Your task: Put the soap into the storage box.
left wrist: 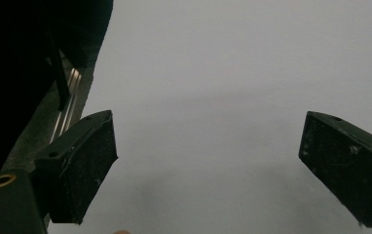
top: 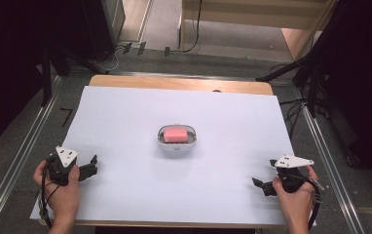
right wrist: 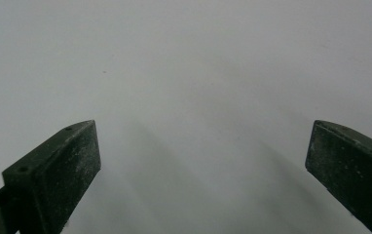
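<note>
A white sheet (top: 125, 146) covers most of the surface, whose wooden edge (top: 184, 84) shows along the far side. Near the middle of the sheet sits a small white dish (top: 176, 145) with rounded corners, and a pink block (top: 176, 134) lies inside it, filling much of the dish. Nothing touches the dish or the block.

The left gripper (top: 90, 166) is held in the person's left hand (top: 60, 192) at the near left corner of the sheet, low over the paper, its jaws pointing toward the right. A grey three-cornered plate (top: 66, 156) sits on top of it. In the left gripper view the left gripper (left wrist: 208, 170) has its two black jaws spread wide apart with bare white paper between them, so it is released and grasps nothing; the sheet's edge and a metal rail (left wrist: 67, 105) show at the upper left.

The right gripper (top: 261, 185) is held in the right hand (top: 293, 197) at the near right corner, its jaws pointing toward the left. In the right gripper view the right gripper (right wrist: 203, 168) is likewise spread wide over plain white paper, released and empty.

Both grippers are well apart from the dish, which lies between them and farther from the person. Metal rails (top: 18, 161) run along each side of the surface, and cables (top: 111, 61) lie on the grey floor beyond it.
</note>
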Action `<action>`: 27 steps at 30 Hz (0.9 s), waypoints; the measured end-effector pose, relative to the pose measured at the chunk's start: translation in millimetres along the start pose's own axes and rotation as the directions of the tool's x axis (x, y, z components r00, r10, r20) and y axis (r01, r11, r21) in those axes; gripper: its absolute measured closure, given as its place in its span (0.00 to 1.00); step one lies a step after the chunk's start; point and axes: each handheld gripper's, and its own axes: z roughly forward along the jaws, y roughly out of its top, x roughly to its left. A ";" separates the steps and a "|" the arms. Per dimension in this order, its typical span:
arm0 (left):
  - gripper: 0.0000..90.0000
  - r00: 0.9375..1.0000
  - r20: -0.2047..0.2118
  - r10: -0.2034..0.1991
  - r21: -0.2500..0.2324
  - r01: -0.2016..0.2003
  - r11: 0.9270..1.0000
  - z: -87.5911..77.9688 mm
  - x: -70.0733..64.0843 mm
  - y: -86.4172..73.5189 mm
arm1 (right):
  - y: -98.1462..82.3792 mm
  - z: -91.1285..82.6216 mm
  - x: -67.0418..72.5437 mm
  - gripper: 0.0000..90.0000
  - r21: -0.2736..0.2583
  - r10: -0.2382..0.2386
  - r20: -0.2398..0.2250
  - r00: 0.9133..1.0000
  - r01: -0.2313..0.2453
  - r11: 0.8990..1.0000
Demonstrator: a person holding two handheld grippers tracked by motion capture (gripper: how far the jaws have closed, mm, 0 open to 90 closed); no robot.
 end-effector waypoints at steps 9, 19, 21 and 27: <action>0.08 1.000 0.004 -0.008 0.003 0.008 1.000 0.7 1.3 0.3 | -25.2 -28.8 -5.5 0.00 -0.082 0.053 0.023 0.998 -0.051 0.995; 0.08 1.000 -0.006 0.011 -0.005 -0.011 1.000 0.1 -1.3 -0.2 | -47.9 -42.5 -10.7 0.00 -0.238 0.097 -0.046 0.994 -0.105 0.966; 0.08 1.000 -0.004 0.009 -0.005 -0.009 1.000 0.0 -0.8 -0.2 | -48.5 -42.4 -9.6 0.00 -0.241 0.092 -0.040 0.995 -0.099 0.965; 0.08 1.000 -0.010 0.019 -0.007 -0.019 1.000 0.0 -2.6 -0.4 | -50.0 -43.9 -7.9 0.04 -0.268 0.122 0.027 0.992 -0.110 0.957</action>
